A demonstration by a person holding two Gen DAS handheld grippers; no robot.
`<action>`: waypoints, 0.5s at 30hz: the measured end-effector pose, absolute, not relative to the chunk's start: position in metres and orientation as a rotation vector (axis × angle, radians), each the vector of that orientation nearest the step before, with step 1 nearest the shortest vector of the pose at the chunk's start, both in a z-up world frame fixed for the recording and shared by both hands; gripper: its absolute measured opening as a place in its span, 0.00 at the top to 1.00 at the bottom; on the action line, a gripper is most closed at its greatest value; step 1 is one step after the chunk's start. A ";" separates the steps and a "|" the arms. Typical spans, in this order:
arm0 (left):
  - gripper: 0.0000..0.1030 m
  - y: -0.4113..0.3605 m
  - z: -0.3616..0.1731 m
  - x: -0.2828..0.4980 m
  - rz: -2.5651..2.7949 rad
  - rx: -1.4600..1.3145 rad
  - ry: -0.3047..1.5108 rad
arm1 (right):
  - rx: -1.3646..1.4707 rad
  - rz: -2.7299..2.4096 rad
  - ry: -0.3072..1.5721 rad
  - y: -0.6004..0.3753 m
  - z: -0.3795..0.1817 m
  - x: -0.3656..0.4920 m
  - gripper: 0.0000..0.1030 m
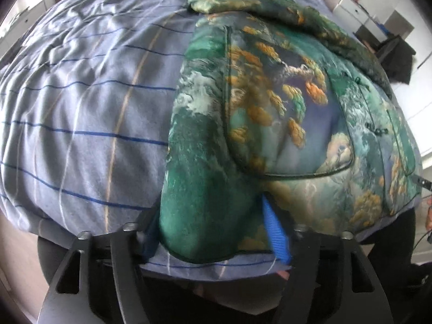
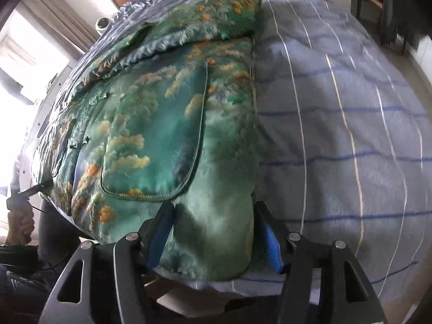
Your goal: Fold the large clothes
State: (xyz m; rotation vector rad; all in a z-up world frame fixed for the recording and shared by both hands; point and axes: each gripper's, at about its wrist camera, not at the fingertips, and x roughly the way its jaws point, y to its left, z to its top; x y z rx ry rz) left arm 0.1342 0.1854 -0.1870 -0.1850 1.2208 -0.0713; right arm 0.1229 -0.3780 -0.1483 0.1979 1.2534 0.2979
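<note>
You've got a bed (image 1: pixel 81 113) under everything here, covered in a pale blue-grey sheet with thin dark blue and cream lines crossing it, with curtains (image 2: pixel 54 24) and a bright window off to the left of your right hand-held gripper. The jacket (image 1: pixel 270 113) is spread flat on that sheet, straight ahead of both grippers and reaching away from them. It's a shiny, padded-looking thing in deep green, printed with swirly pale clouds and orange-gold clusters, with dark piping tracing a big rounded patch pocket (image 2: pixel 159 140) and small dark knot fastenings down the middle. At the far end a folded part lies across the top.

Your left hand-held gripper (image 1: pixel 213 232) sits at the near hem, its blue-padded fingers (image 1: pixel 275 232) spread wide on either side of a green bulge of fabric, not pinching it. Your right hand-held gripper (image 2: pixel 213 232) is the same story at the other near corner: fingers parted, a hump of green cloth lying loose between them. Off past the jacket's left edge in the right view you can see your left hand (image 2: pixel 20 224) on its handle.
</note>
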 end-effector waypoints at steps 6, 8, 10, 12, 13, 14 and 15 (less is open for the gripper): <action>0.91 0.184 -0.162 0.134 -0.129 -0.208 1.201 | 0.232 0.378 1.262 -0.372 -0.135 0.122 0.84; 0.91 0.187 -0.152 0.125 -0.151 -0.216 1.188 | 0.236 0.391 1.255 -0.372 -0.125 0.118 0.84; 0.91 0.189 -0.143 0.116 -0.170 -0.214 1.204 | 0.251 0.409 1.257 -0.373 -0.115 0.111 0.84; 0.91 0.185 -0.140 0.104 -0.187 -0.159 1.241 | 0.261 0.430 1.278 -0.375 -0.109 0.102 0.84; 0.91 0.183 -0.140 0.097 -0.197 -0.132 1.258 | 0.256 0.442 1.295 -0.374 -0.106 0.094 0.84; 0.91 0.182 -0.141 0.089 -0.209 -0.106 1.277 | 0.242 0.455 1.316 -0.372 -0.104 0.085 0.84; 0.91 0.180 -0.141 0.078 -0.230 -0.076 1.305 | 0.228 0.467 1.335 -0.370 -0.101 0.078 0.85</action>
